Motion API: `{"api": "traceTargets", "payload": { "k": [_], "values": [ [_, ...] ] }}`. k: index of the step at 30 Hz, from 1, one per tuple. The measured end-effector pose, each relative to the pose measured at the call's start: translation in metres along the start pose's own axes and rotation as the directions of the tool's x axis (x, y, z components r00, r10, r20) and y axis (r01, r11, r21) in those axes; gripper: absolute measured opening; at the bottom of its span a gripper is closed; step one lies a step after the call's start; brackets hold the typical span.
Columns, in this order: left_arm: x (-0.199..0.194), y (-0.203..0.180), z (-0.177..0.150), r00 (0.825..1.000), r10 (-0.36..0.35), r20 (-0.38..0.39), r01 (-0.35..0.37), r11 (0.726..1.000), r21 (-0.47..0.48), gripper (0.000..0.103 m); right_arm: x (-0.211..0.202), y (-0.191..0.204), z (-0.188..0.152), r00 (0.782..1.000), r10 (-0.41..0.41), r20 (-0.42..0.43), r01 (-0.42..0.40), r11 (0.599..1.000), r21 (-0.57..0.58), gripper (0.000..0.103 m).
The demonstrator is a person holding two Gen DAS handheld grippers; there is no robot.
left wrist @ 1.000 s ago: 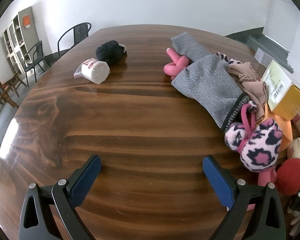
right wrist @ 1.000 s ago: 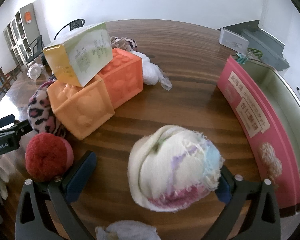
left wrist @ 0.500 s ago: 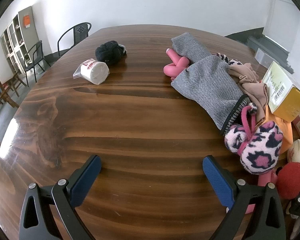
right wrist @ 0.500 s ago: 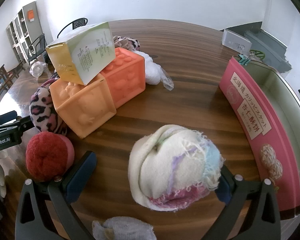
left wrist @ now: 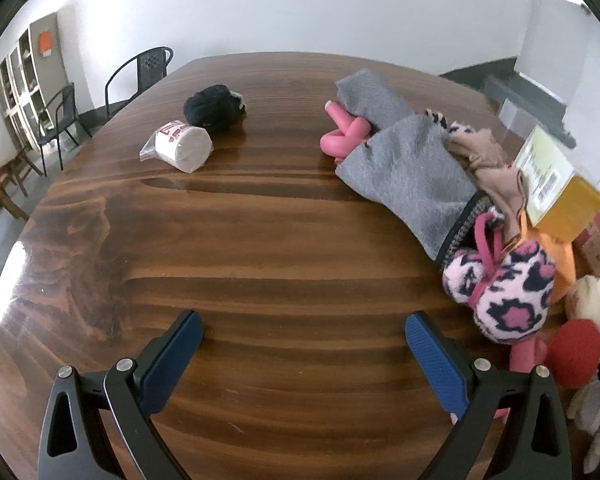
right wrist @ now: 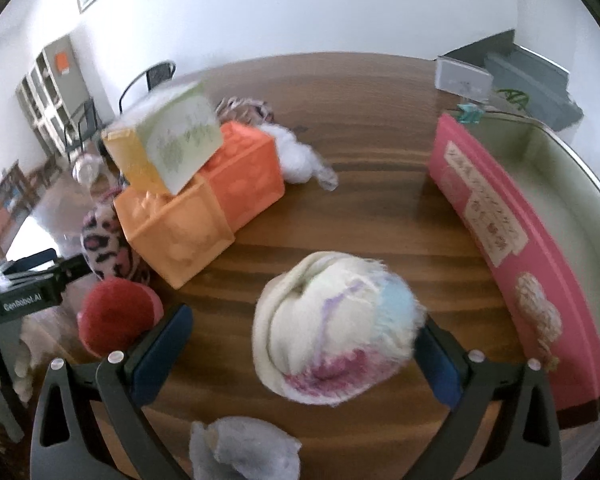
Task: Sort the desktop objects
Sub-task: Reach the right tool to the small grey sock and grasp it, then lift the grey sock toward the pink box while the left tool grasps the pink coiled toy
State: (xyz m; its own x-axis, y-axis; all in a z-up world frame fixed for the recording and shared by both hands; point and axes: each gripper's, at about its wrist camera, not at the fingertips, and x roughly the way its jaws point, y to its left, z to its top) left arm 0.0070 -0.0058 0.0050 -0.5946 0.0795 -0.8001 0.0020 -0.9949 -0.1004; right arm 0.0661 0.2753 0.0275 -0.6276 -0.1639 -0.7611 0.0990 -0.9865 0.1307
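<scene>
My left gripper (left wrist: 302, 324) stands open over bare wood, with nothing between its blue pads. To its right lie a grey cloth (left wrist: 408, 168), a pink rubber toy (left wrist: 344, 136), pink leopard earmuffs (left wrist: 504, 292), a red ball (left wrist: 576, 352) and a yellow box (left wrist: 556, 188). My right gripper (right wrist: 304, 320) is open around a rolled cream cloth ball (right wrist: 336, 328). The ball leans against the right finger and stays apart from the left one. Two orange blocks (right wrist: 204, 208) carry the yellow box (right wrist: 168, 144).
A paper roll (left wrist: 180, 148) and a black bundle (left wrist: 212, 110) lie at the far left of the table (left wrist: 240, 240). A pink snack box (right wrist: 512, 248) stands in a grey bin (right wrist: 572, 184) on the right. A grey cloth scrap (right wrist: 244, 448) lies under my right gripper.
The right wrist view has shifted a little and gone blurry, and the grey scrap has come further into view at the bottom. The cream ball keeps its place between the fingers. The left gripper barely moved.
</scene>
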Motion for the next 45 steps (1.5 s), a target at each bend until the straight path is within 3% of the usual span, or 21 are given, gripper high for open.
{"api": "traceTargets", "payload": {
  "k": [3,9,16,20,22,27,32,39,45],
  "values": [
    [-0.003,0.005,0.000,1.000,-0.007,0.013,0.007,1.000,-0.023,0.103,-0.016,-0.010,-0.004,0.998,0.041,0.052,-0.043,0.998,0.042,0.103],
    [-0.018,0.002,-0.004,0.997,0.005,0.081,-0.004,1.000,-0.010,0.103,-0.028,-0.004,0.003,0.991,0.034,0.127,-0.041,0.998,0.049,0.103],
    [-0.028,-0.014,-0.011,0.992,-0.078,0.101,0.075,0.997,0.028,0.103,-0.046,-0.014,-0.026,0.993,0.060,0.105,-0.067,0.996,0.056,0.102],
    [-0.032,-0.023,-0.014,0.986,-0.124,0.109,0.119,0.992,0.050,0.103,-0.055,-0.002,-0.032,0.991,0.068,0.116,-0.069,0.998,0.001,0.100],
    [-0.035,-0.027,-0.016,0.983,-0.147,0.113,0.141,0.988,0.061,0.103,-0.051,0.006,-0.033,0.992,0.074,0.103,-0.070,0.997,-0.040,0.095],
    [-0.039,-0.034,-0.020,0.978,-0.172,0.114,0.163,0.983,0.086,0.103,-0.037,0.028,-0.031,0.996,0.081,0.028,-0.078,0.992,-0.096,0.065],
    [-0.042,-0.040,-0.024,0.975,-0.190,0.112,0.178,0.978,0.111,0.103,-0.028,0.034,-0.033,0.997,0.075,-0.017,-0.077,0.992,-0.096,0.051],
    [-0.048,-0.048,-0.030,0.970,-0.217,0.110,0.200,0.969,0.145,0.103,-0.033,0.027,-0.037,0.996,0.092,-0.011,-0.093,0.993,-0.069,0.048],
    [-0.048,-0.067,-0.033,0.959,-0.273,0.078,0.252,0.946,0.203,0.103,-0.038,0.022,-0.041,0.995,0.101,0.004,-0.101,0.993,-0.063,0.048]
  ]
}}
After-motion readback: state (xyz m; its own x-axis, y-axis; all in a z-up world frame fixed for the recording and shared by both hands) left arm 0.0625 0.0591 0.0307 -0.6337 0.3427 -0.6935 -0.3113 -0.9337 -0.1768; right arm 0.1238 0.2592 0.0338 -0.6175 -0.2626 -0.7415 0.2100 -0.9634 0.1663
